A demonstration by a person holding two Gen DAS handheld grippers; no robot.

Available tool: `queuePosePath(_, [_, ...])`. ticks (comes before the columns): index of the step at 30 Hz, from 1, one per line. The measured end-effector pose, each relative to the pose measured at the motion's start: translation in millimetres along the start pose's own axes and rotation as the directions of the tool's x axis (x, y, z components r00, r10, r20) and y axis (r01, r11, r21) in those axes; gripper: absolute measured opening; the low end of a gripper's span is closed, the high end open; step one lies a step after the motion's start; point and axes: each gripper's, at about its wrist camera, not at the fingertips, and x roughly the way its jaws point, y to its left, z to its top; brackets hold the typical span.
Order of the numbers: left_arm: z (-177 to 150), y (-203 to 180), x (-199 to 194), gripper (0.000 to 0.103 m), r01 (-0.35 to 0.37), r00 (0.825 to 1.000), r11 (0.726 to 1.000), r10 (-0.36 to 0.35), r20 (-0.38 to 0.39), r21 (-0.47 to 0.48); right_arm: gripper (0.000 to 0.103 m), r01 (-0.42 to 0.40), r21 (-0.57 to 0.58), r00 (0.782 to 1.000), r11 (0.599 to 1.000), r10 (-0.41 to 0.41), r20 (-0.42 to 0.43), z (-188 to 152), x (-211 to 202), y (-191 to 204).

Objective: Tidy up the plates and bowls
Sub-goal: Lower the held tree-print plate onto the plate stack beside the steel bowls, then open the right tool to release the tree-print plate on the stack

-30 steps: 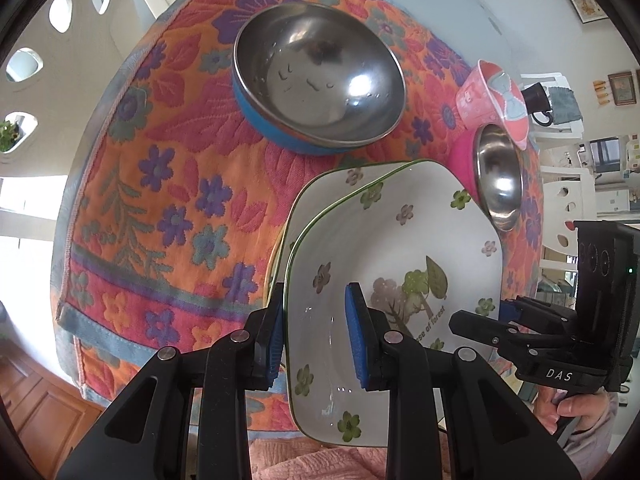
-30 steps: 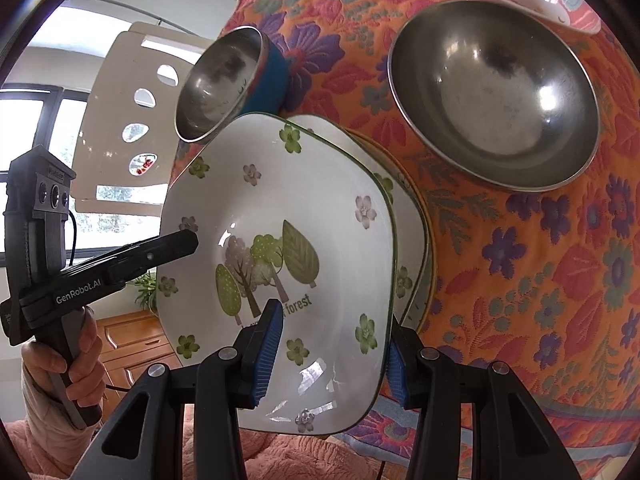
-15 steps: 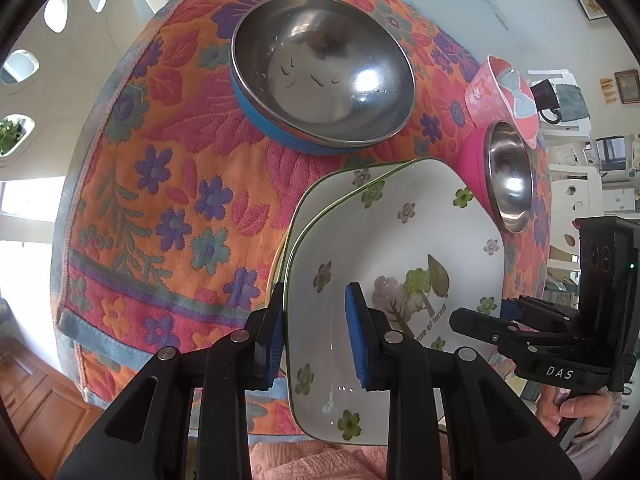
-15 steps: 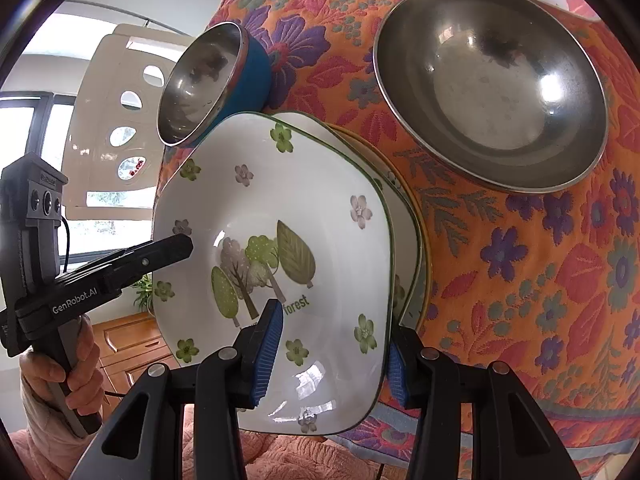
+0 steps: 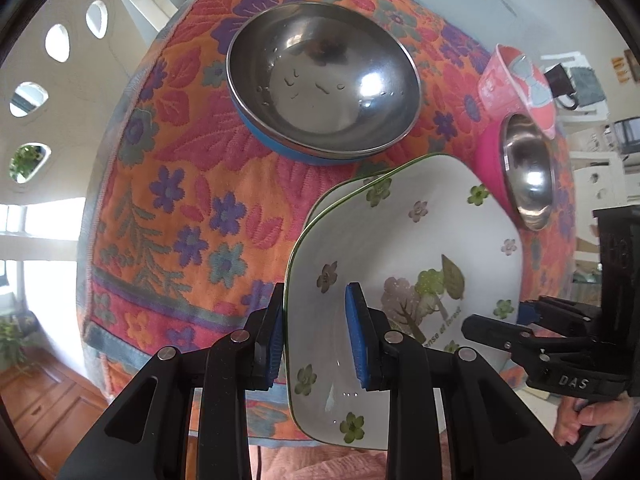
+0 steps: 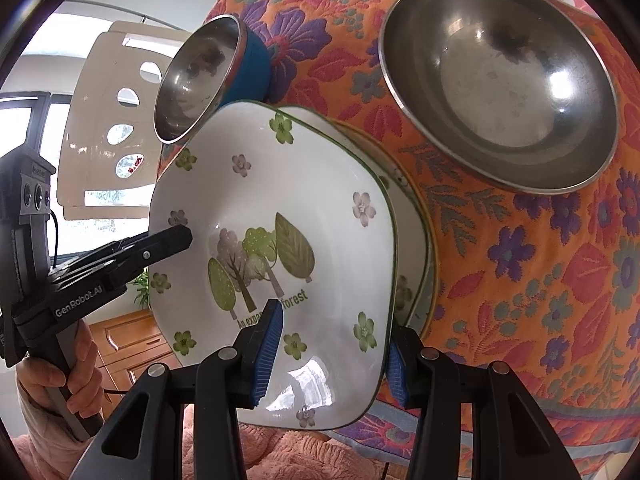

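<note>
A white plate [image 5: 404, 264] with green trees and small flowers is held between both grippers, tilted above a second like plate [image 5: 344, 192] on the cloth. My left gripper [image 5: 316, 336] is shut on the top plate's left rim. My right gripper [image 6: 328, 348] is shut on its right rim; the plate also shows in the right wrist view [image 6: 280, 240], with the lower plate [image 6: 412, 240] behind it. A blue-sided steel bowl [image 5: 324, 80] stands beyond, and a pink-sided steel bowl [image 5: 528, 168] to the right.
A flowered orange cloth [image 5: 168, 184] covers the round table. A pink cup [image 5: 516, 84] stands behind the pink bowl. In the right wrist view the large steel bowl [image 6: 500, 80] is at right and the blue bowl [image 6: 208, 76] at left. The table edge is near the grippers.
Both grippers keep their hold on the top plate. The plate has risen a little off the lower plate, and the table looks slightly farther away.
</note>
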Motion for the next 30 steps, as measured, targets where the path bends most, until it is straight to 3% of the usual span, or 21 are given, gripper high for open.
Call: queuePosePath(30, [0,6,11,0.024,-0.006,1.000,0.998,0.004,-0.030,-0.062,0.047,-0.017,0.032,0.999,0.999,0.018,-0.038,1,-7,-7])
